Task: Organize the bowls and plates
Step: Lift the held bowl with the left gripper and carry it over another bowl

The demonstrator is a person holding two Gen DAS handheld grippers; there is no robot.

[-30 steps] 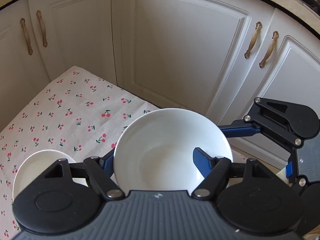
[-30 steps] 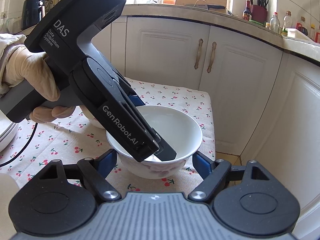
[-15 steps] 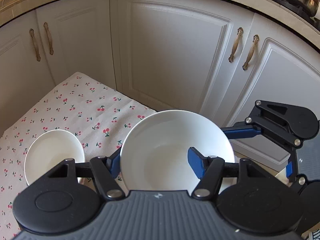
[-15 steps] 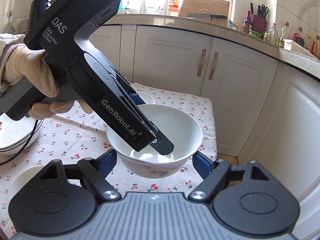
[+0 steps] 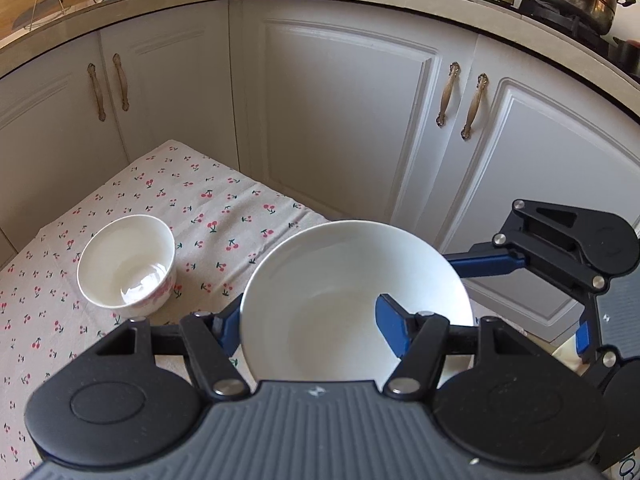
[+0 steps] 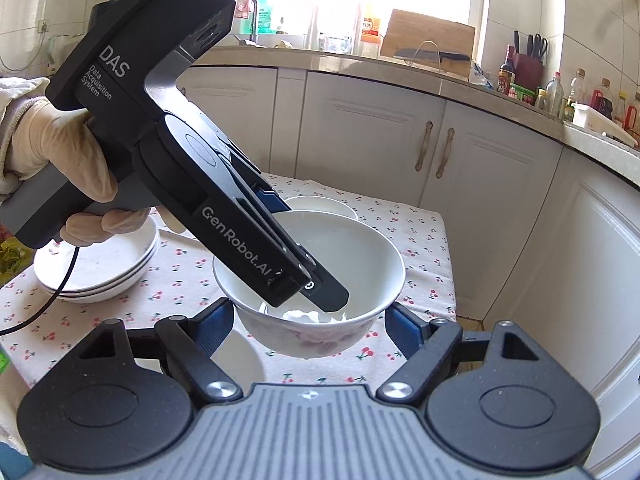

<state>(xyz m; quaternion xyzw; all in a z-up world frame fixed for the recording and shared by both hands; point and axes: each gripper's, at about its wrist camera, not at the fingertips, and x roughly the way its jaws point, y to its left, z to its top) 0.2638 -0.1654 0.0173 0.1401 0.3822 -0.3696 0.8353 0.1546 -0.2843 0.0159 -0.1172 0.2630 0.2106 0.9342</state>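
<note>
Your left claw (image 5: 310, 322) is clamped on the rim of a white bowl (image 5: 344, 296), holding it above the cherry-print worktop (image 5: 208, 208). Your right claw (image 6: 308, 324) stands apart, just beside that bowl. A smaller bowl (image 5: 127, 266) sits on the worktop to the left.

Open cherry-print cloth on the bench (image 5: 224, 216) lies between the small bowl (image 5: 127, 266) and the far edge; passable there. The large bowl (image 5: 356, 300), held off the cloth by the left tongs (image 5: 310, 320), fills the near right side. In the right wrist view the left tongs' body (image 6: 224, 200) crosses diagonally above the bench and blocks the left approach. The plate stack (image 6: 100, 268) occupies the left part; another white dish (image 6: 236, 360) sits just before the right tongs (image 6: 310, 320). Cabinet doors (image 5: 340, 120) wall in the far and right sides.
</note>
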